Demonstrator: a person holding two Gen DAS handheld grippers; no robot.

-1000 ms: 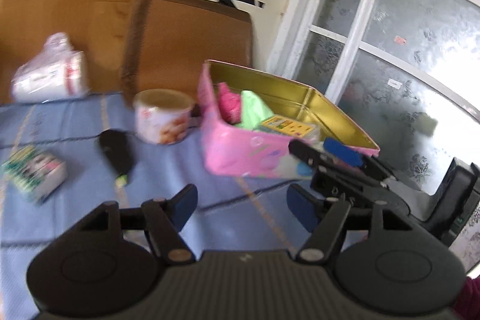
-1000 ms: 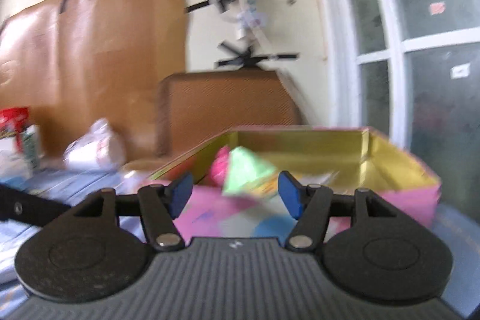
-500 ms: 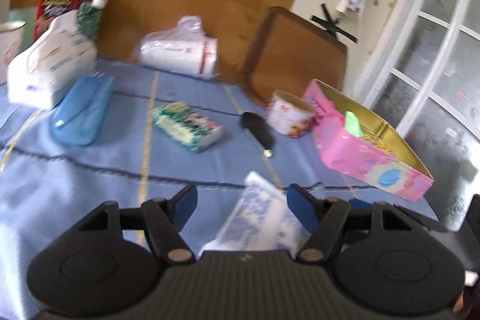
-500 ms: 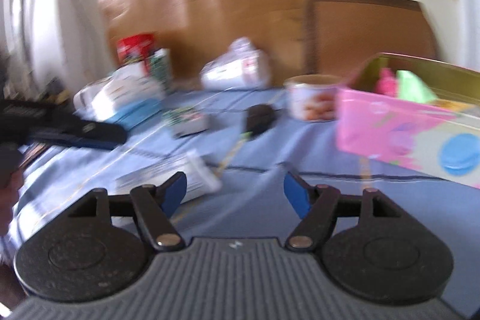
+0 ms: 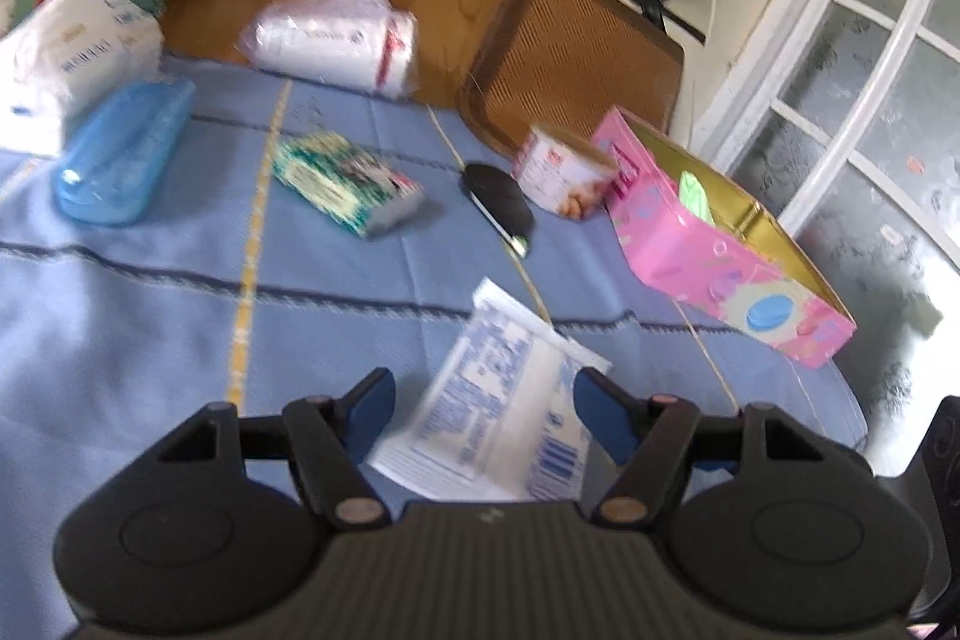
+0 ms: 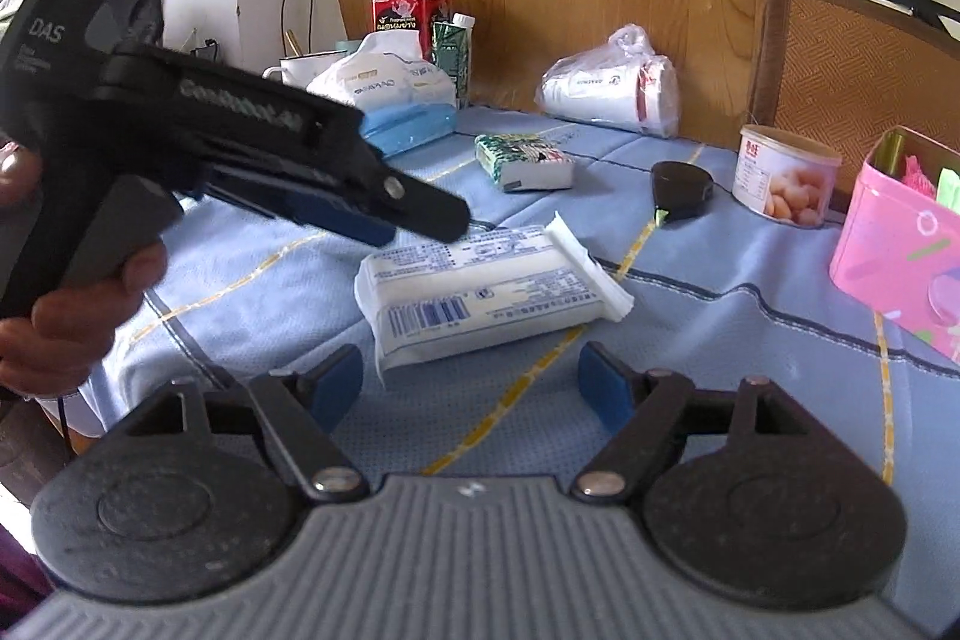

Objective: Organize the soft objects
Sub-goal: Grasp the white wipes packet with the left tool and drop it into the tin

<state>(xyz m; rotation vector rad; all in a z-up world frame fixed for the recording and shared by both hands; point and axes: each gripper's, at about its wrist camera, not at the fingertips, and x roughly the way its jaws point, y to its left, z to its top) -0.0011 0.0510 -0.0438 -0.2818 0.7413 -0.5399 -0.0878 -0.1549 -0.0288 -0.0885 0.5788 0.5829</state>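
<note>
A white tissue pack (image 5: 504, 400) (image 6: 486, 292) lies flat on the blue tablecloth (image 5: 150, 328). My left gripper (image 5: 486, 412) hovers over it, open, with the pack showing between the fingers and a gap at the left pad. In the right wrist view the left gripper (image 6: 414, 217) hangs just above the pack's far left end. My right gripper (image 6: 471, 376) is opening, with nothing between its jaws and the pack just ahead of them. The pink tin (image 5: 720, 268) (image 6: 900, 256) at the right holds pink and green soft pieces. A green tissue pack (image 5: 348, 184) lies farther back.
A blue case (image 5: 120, 154), a white tissue bag (image 5: 72, 46), bagged white rolls (image 5: 336, 40), a can (image 5: 561, 172) and a black gadget (image 5: 498, 205) stand on the table. A chair back (image 5: 570, 64) is behind. The table edge runs right of the tin.
Both views have swung left from the pink tin to the table's middle. The white pack has come between the left fingers, and the right jaws stand wider.
</note>
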